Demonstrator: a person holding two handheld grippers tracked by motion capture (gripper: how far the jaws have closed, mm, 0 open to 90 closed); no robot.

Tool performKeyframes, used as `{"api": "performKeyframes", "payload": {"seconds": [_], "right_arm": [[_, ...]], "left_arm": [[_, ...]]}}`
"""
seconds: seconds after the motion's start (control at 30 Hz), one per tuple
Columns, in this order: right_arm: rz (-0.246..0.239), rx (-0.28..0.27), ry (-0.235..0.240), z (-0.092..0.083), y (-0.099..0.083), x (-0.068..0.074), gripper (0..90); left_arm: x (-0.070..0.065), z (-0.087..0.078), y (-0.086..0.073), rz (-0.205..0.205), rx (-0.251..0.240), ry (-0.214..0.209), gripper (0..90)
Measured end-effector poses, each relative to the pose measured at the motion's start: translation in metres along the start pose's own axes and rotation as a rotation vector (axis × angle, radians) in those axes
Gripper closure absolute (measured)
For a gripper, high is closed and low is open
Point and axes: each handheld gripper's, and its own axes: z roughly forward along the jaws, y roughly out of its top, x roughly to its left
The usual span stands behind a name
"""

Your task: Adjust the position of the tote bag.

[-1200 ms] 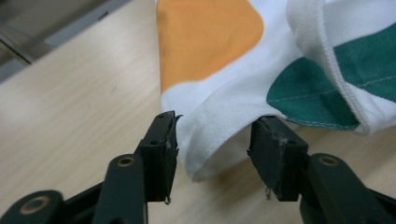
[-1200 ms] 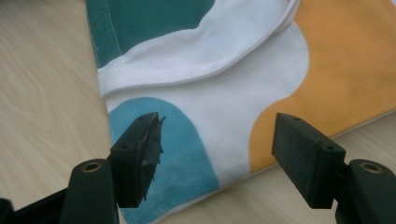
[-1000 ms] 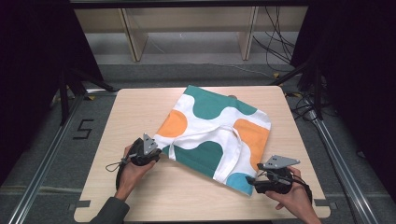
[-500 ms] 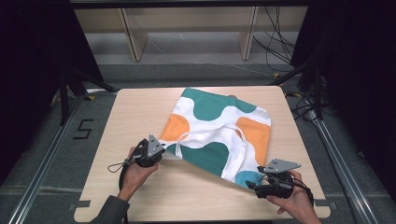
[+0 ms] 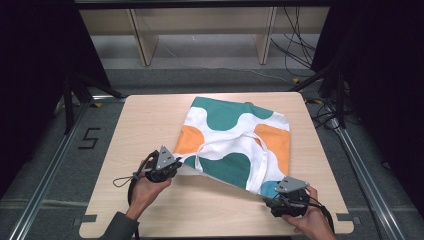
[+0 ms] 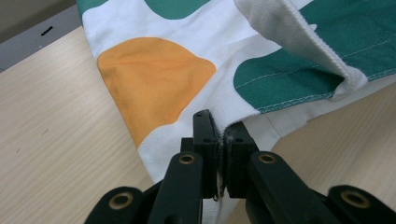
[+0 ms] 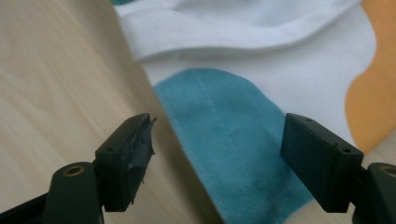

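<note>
Here my left gripper [image 6: 217,140] pinches the white, green and orange patterned cloth bag [image 5: 237,142] near the light wooden table's [image 5: 145,125] front edge; my right gripper [image 7: 219,144] gapes over its blue corner, grey floor [image 5: 210,80] beyond.

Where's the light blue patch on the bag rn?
In the high view the light blue patch is at the cloth bag's near right corner, beside the right gripper, whose open jaws straddle it in the right gripper view.

Patterned cloth [image 5: 235,137] on table [image 5: 145,125]; left gripper [image 5: 172,167] apparently at its corner.
</note>
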Motion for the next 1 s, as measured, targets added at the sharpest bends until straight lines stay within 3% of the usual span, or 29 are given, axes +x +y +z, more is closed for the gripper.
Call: {"api": "performKeyframes", "payload": {"seconds": [0.03, 0.07, 0.1, 0.13, 0.17, 0.2, 0.23, 0.27, 0.3, 0.4, 0.47, 0.5, 0.53, 0.57, 0.6, 0.63, 0.7, 0.73, 0.77, 0.87, 0.9, 0.93, 0.97, 1.0], "right_arm": [[0.0, 0.0, 0.0, 0.0, 0.0, 0.0, 26.7], [0.004, 0.01, -0.006, 0.0, 0.0, -0.002, 27.5], [0.008, 0.012, -0.038, 0.002, -0.002, -0.004, 26.5], [-0.007, 0.024, -0.061, 0.004, -0.003, -0.006, 25.8], [-0.007, 0.024, -0.061, 0.004, -0.003, -0.006, 25.8], [-0.005, 0.021, -0.061, 0.004, -0.003, -0.007, 26.0], [0.0, 0.019, -0.058, 0.003, -0.003, -0.007, 27.3], [0.008, -0.005, -0.062, 0.0, -0.002, -0.008, 34.5], [0.008, -0.005, -0.062, 0.0, -0.002, -0.008, 34.5], [0.038, -0.098, -0.06, -0.008, -0.002, -0.016, 40.4], [0.051, -0.106, -0.07, -0.009, -0.001, -0.016, 41.3], [0.027, -0.1, -0.11, -0.009, -0.001, -0.017, 41.6], [-0.01, -0.054, -0.165, -0.005, -0.003, -0.014, 43.1], [-0.01, -0.054, -0.165, -0.005, -0.003, -0.014, 43.1], [-0.05, 0.014, -0.188, 0.001, -0.006, -0.012, 46.7], [-0.05, 0.014, -0.188, 0.001, -0.006, -0.012, 46.7], [-0.071, 0.062, -0.241, 0.002, -0.009, -0.015, 52.8], [-0.061, 0.05, -0.245, 0.002, -0.01, -0.019, 55.8], [-0.028, 0.038, -0.223, 0.001, -0.012, -0.024, 62.8], [-0.018, 0.017, -0.23, -0.005, -0.014, -0.031, 73.2], [-0.019, 0.011, -0.231, -0.006, -0.014, -0.034, 76.9], [0.016, -0.032, -0.227, -0.01, -0.016, -0.039, 81.9], [0.016, -0.032, -0.227, -0.01, -0.016, -0.039, 81.9], [0.02, -0.052, -0.238, -0.013, -0.017, -0.044, 83.3]], "left_arm": [[0.0, 0.0, 0.0, 0.0, 0.0, 0.0, 85.7], [-0.001, 0.001, -0.001, -0.03, -0.014, -0.014, 85.7], [0.001, 0.0, -0.001, -0.023, -0.013, -0.021, 85.5], [0.0, 0.001, 0.0, -0.041, -0.028, -0.027, 85.3], [-0.002, 0.0, 0.0, -0.055, -0.029, -0.014, 85.3], [-0.003, 0.0, 0.0, -0.023, -0.02, -0.008, 85.3], [-0.003, -0.001, 0.0, -0.016, -0.013, -0.012, 85.3], [-0.002, 0.0, 0.0, 0.0, -0.014, -0.02, 85.2], [-0.002, 0.0, 0.0, 0.0, -0.014, -0.02, 85.2], [-0.003, 0.001, -0.004, -0.003, -0.009, -0.019, 84.8], [-0.005, 0.001, -0.004, -0.02, -0.008, -0.021, 84.7], [-0.005, 0.002, -0.004, -0.017, -0.011, -0.023, 84.6], [-0.006, 0.002, -0.004, -0.015, -0.007, -0.021, 84.5], [-0.005, 0.001, -0.004, -0.002, -0.001, -0.029, 84.5], [-0.008, 0.002, -0.004, -0.005, -0.005, -0.011, 84.3], [-0.008, 0.002, -0.004, -0.005, -0.005, -0.011, 84.3], [-0.007, 0.001, -0.005, 0.011, -0.003, -0.013, 84.3], [-0.009, 0.001, -0.006, 0.002, -0.004, -0.009, 84.2], [-0.009, 0.002, -0.007, 0.029, 0.011, -0.017, 84.0], [-0.021, 0.004, -0.013, 0.034, 0.029, -0.031, 83.9], [-0.026, 0.004, -0.014, 0.053, 0.046, -0.036, 84.4], [-0.035, 0.002, -0.015, 0.079, 0.052, -0.051, 86.2], [-0.035, 0.002, -0.015, 0.079, 0.052, -0.051, 86.6], [-0.044, -0.003, -0.016, 0.084, 0.064, -0.071, 86.8]]}}
